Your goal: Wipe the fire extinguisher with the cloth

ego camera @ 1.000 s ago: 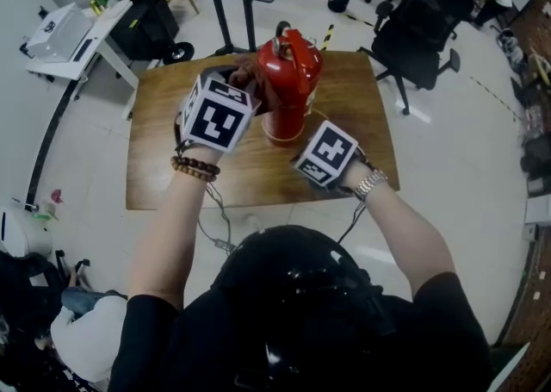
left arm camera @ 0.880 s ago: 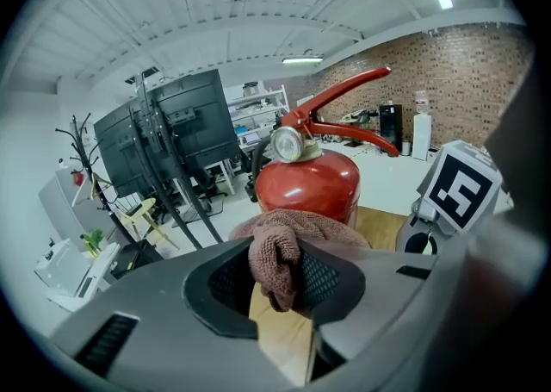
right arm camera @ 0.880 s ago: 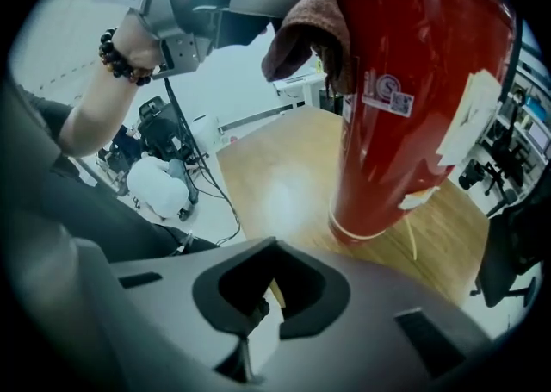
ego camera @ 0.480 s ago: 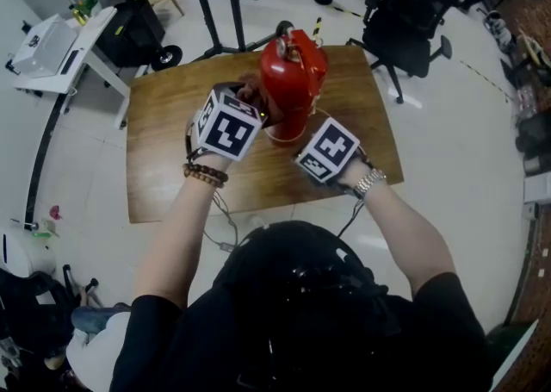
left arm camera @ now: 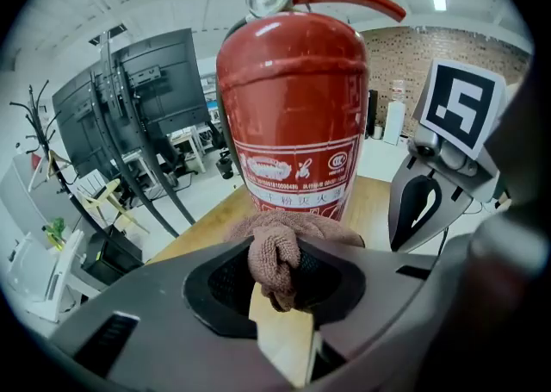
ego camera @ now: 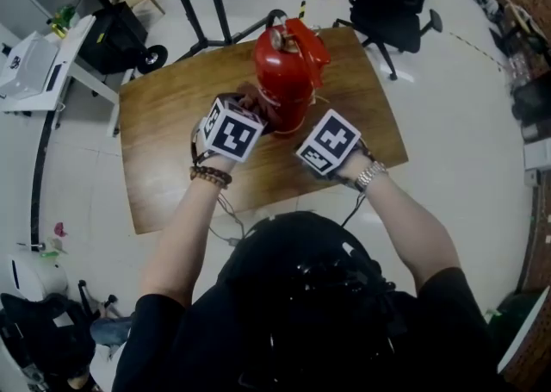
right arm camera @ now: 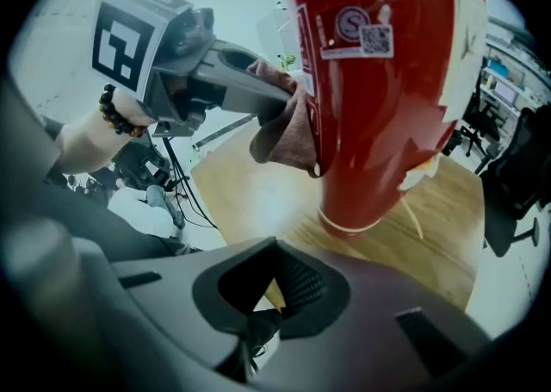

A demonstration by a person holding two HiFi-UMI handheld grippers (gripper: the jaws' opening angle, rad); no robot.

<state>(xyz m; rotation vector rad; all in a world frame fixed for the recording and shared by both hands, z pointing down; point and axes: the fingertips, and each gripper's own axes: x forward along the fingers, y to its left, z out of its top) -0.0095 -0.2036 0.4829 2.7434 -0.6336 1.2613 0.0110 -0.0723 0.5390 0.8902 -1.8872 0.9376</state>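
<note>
There is one red fire extinguisher [ego camera: 288,71]. It stands up on the one brown bench [ego camera: 164,123], in the upper middle of the head view. There is one brown cloth [left arm camera: 297,228]. There are two tongs. The left tongs [left arm camera: 280,274] pinch the cloth and press it on the fire extinguisher, low down under the label. The right tongs [right arm camera: 275,295] are closed with nothing in them, near its foot. From above, the two marker cubes [ego camera: 231,127] hide the tips. A black chair [ego camera: 387,3] is at the upper right and a white desk [ego camera: 39,59] at the upper left.
</note>
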